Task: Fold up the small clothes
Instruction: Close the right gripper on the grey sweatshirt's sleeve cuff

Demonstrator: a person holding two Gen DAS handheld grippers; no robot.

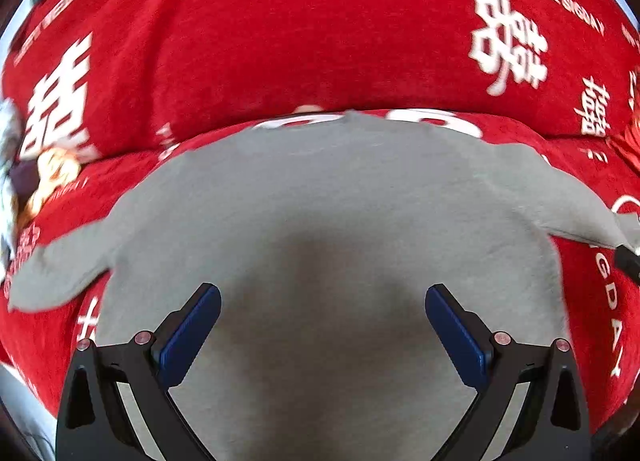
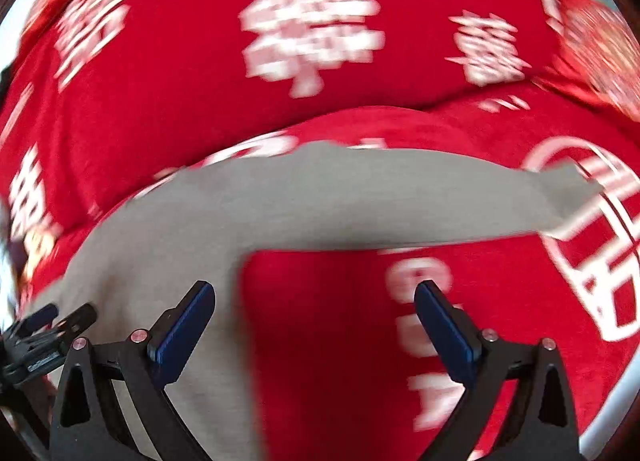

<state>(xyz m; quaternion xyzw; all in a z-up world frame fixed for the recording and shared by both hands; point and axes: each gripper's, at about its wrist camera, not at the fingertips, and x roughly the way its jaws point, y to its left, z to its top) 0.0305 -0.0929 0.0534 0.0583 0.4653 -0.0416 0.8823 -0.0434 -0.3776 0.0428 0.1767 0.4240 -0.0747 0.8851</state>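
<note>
Grey garment (image 1: pixel 320 197): small top of matte, soft knit cloth, plain, spread flat with both short sleeves out to the sides; its outline is rounded by the fisheye lens. It lies on the red cover (image 1: pixel 280 41), a plush, napped fabric printed with white double-happiness characters, ring motifs and English lettering ("THE BIG DAY"), which drapes over a cushioned seat and its raised back behind. Left gripper (image 1: pixel 322 335): black frame with silver rivets and blue rubbery pads, jaws spread wide and holding nothing, poised over the body of the garment near its lower middle. Right gripper (image 2: pixel 314 333): same build, jaws likewise wide apart and empty, straddling the garment's side edge, one finger over grey cloth, the other over bare red cover below the outstretched sleeve (image 2: pixel 540 201). In the right wrist view the left gripper shows at the lower left edge, above the grey cloth. Patterned item (image 1: pixel 40 177) at the far left on the cover: orange, white and dark, too blurred to identify. Right wrist view is motion-blurred throughout.
</note>
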